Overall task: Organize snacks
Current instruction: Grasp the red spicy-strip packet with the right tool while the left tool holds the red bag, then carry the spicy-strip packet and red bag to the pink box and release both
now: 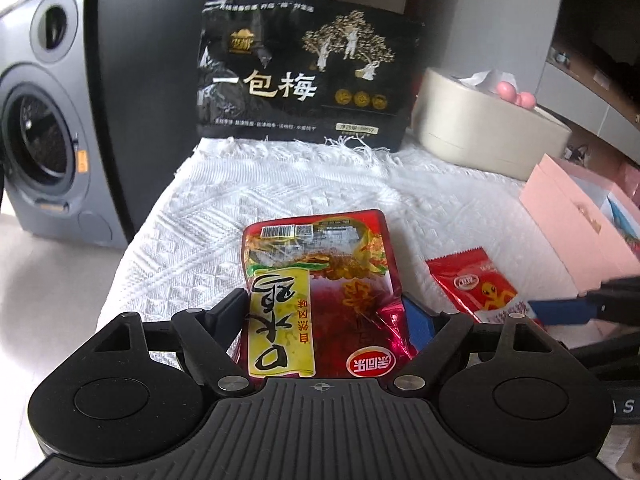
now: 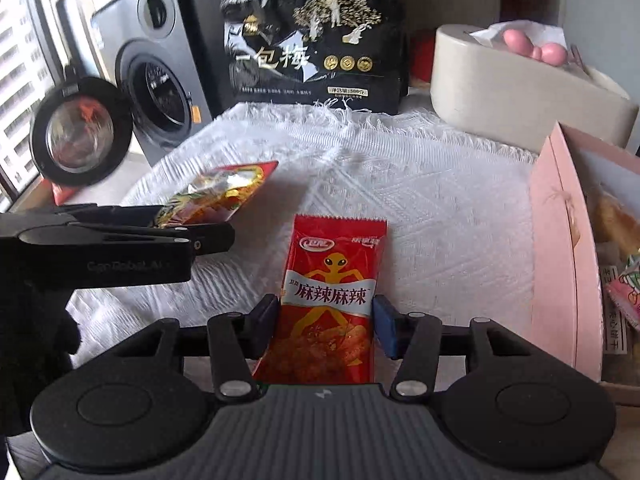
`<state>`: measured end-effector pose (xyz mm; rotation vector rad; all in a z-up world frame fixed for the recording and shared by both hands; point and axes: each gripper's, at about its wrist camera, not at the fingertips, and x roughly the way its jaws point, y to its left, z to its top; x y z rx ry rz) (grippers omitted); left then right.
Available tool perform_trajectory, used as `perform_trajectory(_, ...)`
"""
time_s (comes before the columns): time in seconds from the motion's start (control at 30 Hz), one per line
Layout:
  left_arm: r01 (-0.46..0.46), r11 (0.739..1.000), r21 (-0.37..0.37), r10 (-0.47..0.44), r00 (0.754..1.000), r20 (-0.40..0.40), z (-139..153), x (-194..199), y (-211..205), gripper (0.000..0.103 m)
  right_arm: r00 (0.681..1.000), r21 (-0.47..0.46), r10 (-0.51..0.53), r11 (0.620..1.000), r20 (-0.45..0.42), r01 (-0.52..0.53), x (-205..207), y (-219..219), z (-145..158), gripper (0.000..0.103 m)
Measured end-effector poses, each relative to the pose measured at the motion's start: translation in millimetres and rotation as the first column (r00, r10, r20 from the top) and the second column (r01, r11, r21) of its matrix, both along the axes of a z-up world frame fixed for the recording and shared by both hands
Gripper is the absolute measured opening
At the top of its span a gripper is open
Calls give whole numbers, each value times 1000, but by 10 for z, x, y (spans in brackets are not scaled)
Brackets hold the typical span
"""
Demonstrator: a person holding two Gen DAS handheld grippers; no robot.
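On the white fringed cloth (image 2: 400, 184) that covered the table, two snack packets sat toward the near edge, each framed by a gripper.

The left gripper (image 1: 332, 316) held the larger red-and-yellow packet (image 1: 320, 276): its fingers stood wide, and the crinkled foil filled the space between them, the left finger against the yellow label and the blue pad (image 1: 418, 330) of the right finger pressed into the packet's creased red side. In the right wrist view that same packet (image 2: 216, 196) stuck out beyond the left gripper's fingertips and appeared raised a little off the cloth, toward its left edge.

The right gripper (image 2: 326, 322) had closed on the small red packet (image 2: 332, 300) printed with an orange figure. Both pads touched the packet's long sides, and the packet pointed away from the camera, roughly at the middle of the cloth's near part. In the left wrist view this small packet (image 1: 476, 284) lay just to the right of the bigger one, apart from it.

At the far edge a large black bag (image 2: 316, 44) with gold print stood upright. A beige tissue box (image 2: 520, 88) sat at the far right corner, and an open pink box (image 2: 560, 240) with snacks inside ran along the right edge. A grey speaker (image 1: 44, 128) stood beyond the cloth's left edge.
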<state>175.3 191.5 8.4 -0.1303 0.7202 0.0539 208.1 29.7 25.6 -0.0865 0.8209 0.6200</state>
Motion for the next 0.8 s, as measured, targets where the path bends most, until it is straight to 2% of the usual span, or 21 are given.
perform_trajectory(0.13, 11, 999, 36, -11, 1000, 5, -14, -9, -52, 87, 1000, -30, 2, 1000, 24, -2, -6, 73, -36, 58)
perform_trajectory(0.4, 16, 1000, 27, -16, 1000, 14, -14, -26, -25, 87, 999, -55, -18, 998, 49, 21, -15, 144, -53, 62)
perform_trajectory(0.5, 22, 999, 39, -22, 1000, 8, -15, -26, -45, 89, 999, -63, -15, 998, 49, 19, -21, 152, -44, 60)
perform_trajectory(0.63, 32, 998, 48, -32, 999, 1, -22, -9, -69, 91, 998, -74, 9, 997, 55, -4, -49, 145, 10, 52)
perform_trajectory(0.8, 35, 997, 65, -35, 999, -3, -34, 4, -98, 91, 994, -50, 26, 999, 103, -21, -94, 4, 251, 51)
